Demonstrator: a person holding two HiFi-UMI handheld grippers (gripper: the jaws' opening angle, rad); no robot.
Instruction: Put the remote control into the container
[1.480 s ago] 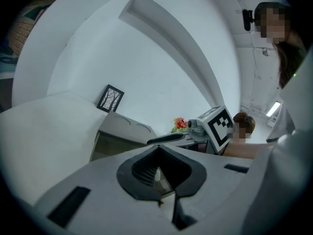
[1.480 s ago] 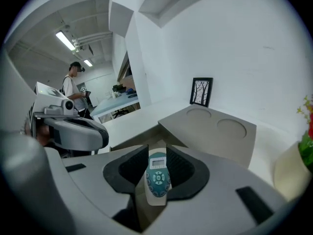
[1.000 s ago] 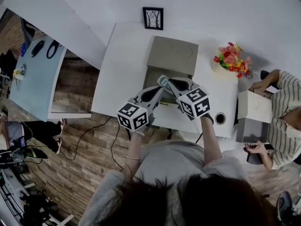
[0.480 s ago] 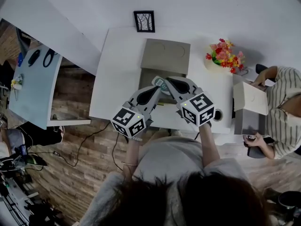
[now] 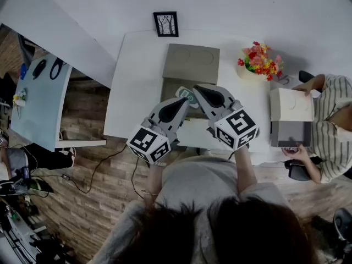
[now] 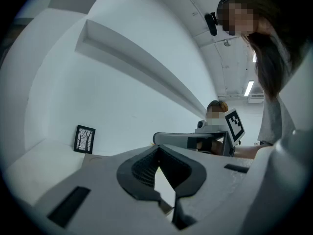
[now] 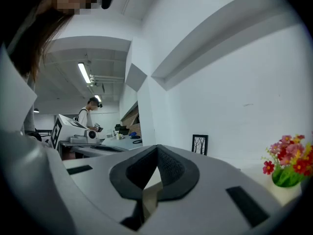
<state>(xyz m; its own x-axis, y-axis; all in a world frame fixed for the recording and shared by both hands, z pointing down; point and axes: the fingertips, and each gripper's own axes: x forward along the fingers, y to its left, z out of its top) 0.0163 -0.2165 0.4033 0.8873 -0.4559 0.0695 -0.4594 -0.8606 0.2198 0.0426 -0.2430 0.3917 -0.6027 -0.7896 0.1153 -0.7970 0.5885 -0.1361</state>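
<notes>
The right gripper (image 7: 157, 150) is squeezed tight, and there is nothing between its jaws. The left gripper (image 6: 157, 149) looks squeezed tight too, and it holds nothing. Both point out flat, side by side, in the middle of the head view. They hang over the front edge of the white table (image 5: 137, 81).

Just past their tips, near the middle of the head view, is the remote control (image 5: 187, 95). It is a small pale thing with a bit of green on it. It seems to lie inside the container (image 5: 170, 87), a brown box. No gripper touches it. I think that is why both grippers hold nothing: the remote looks put away.

The lid (image 5: 191, 64) is flipped back toward the top of the frame, so the box is open. I think it may need closing next. A little picture frame (image 5: 165, 23) stands behind the box, and some flowers (image 5: 259, 62) sit to the upper right.
</notes>
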